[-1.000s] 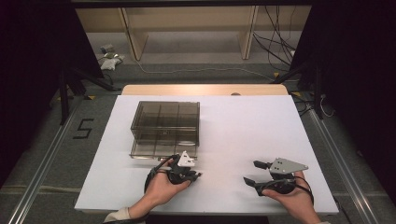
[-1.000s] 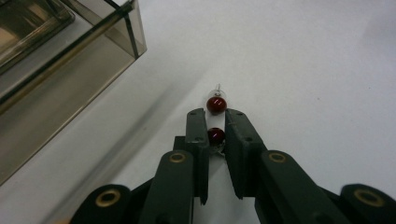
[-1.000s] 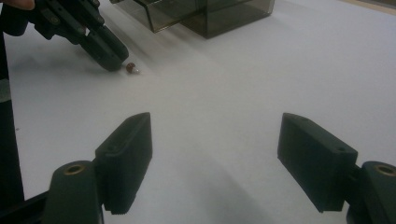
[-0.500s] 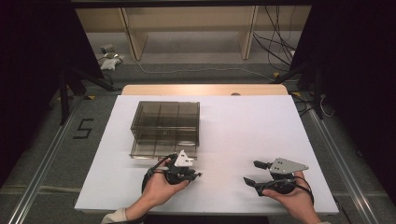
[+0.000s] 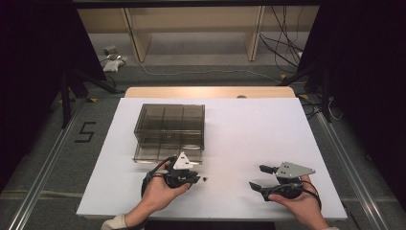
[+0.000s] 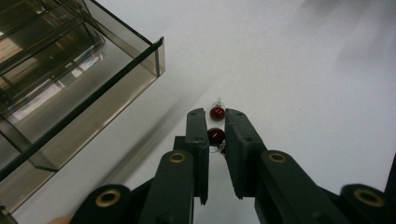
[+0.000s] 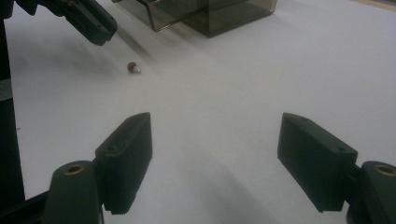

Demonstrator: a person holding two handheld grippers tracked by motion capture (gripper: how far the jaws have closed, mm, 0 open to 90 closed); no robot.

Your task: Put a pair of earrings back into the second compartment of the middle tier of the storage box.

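Note:
A smoky clear compartment box (image 5: 170, 125) stands on the white table, its lower drawer (image 6: 84, 93) pulled out toward me. My left gripper (image 5: 195, 176) hovers just in front of that drawer. In the left gripper view, my left gripper (image 6: 215, 113) has its jaws nearly together, and a small red bulb (image 6: 215, 136) looks pinched between them. A second small red bulb (image 6: 216, 112) lies on the table just past the tips (image 5: 205, 179) (image 7: 133, 67). My right gripper (image 5: 257, 176) (image 7: 215, 154) rests at the front right, open and empty.
The white table top (image 5: 249, 129) has a wooden strip along its far edge (image 5: 210, 92). Floor rails run along both sides, and cables and shelf legs lie beyond the table. In the right gripper view, the left gripper (image 7: 88, 18) hangs above the loose bulb.

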